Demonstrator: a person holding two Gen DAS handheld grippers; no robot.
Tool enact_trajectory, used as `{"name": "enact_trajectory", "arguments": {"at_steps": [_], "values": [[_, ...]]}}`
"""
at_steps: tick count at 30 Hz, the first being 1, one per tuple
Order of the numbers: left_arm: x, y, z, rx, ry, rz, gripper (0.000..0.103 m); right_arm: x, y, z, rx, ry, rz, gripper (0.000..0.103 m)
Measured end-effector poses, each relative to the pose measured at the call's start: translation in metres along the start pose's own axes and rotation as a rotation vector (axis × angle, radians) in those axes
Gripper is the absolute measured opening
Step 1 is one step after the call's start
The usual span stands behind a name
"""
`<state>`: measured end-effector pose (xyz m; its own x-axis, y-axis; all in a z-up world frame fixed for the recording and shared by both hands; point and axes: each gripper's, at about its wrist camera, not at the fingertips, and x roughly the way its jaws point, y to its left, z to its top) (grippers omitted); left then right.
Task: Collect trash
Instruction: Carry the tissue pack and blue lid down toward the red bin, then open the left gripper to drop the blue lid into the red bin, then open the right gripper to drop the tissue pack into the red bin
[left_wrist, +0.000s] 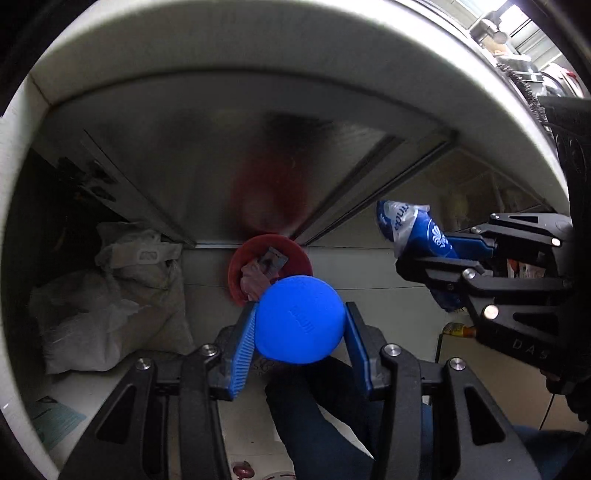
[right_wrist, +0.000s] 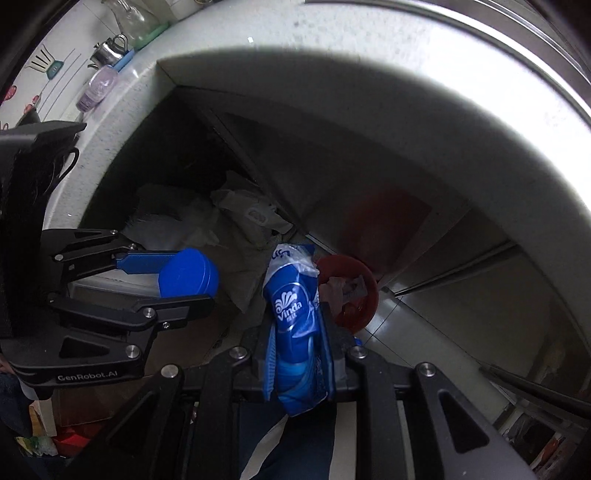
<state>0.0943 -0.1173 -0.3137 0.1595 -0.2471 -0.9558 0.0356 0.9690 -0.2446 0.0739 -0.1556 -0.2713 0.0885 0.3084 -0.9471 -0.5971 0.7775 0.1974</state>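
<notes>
Gripping a blue lid (left_wrist: 300, 320) in the left gripper (left_wrist: 300, 332) and a wrapper (right_wrist: 295, 325) in the right gripper (right_wrist: 300, 354), fingers clenched, aiming both at the red bin (left_wrist: 291, 245) for dropping.

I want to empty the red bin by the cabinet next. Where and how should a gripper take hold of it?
Grip the red bin by its open rim, coming from above with one finger inside and one outside. It stands upright with its mouth up, trash sits inside, and the cabinet is right behind it, so the near rim is probably freest.
</notes>
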Motion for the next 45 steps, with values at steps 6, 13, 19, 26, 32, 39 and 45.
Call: {"name": "enact_trajectory", "arguments": {"at_steps": [6,13,19,26,32,39,45], "values": [[0.079,0.025,0.004,-0.006,0.028,0.016,0.043,0.084,-0.014,-0.005,0.027,0.051,-0.017,0.019],[0.160,0.047,0.001,0.012,0.060,0.007,0.043,0.167,-0.026,-0.005,0.038,0.091,-0.006,0.019],[0.204,0.060,-0.002,0.012,0.086,0.004,0.043,0.213,-0.040,-0.010,0.042,0.097,-0.010,0.020],[0.218,0.064,-0.004,0.033,0.064,0.004,0.081,0.216,-0.054,-0.018,0.023,0.083,-0.003,0.025],[0.217,0.065,-0.006,0.046,0.077,0.028,0.090,0.210,-0.063,-0.022,0.000,0.068,-0.026,0.056],[0.193,0.062,-0.011,0.035,0.054,0.046,0.094,0.192,-0.065,-0.024,0.005,0.051,-0.015,0.079],[0.151,0.054,-0.015,0.022,0.021,0.054,0.103,0.159,-0.057,-0.026,0.010,0.037,-0.036,0.090]]}}
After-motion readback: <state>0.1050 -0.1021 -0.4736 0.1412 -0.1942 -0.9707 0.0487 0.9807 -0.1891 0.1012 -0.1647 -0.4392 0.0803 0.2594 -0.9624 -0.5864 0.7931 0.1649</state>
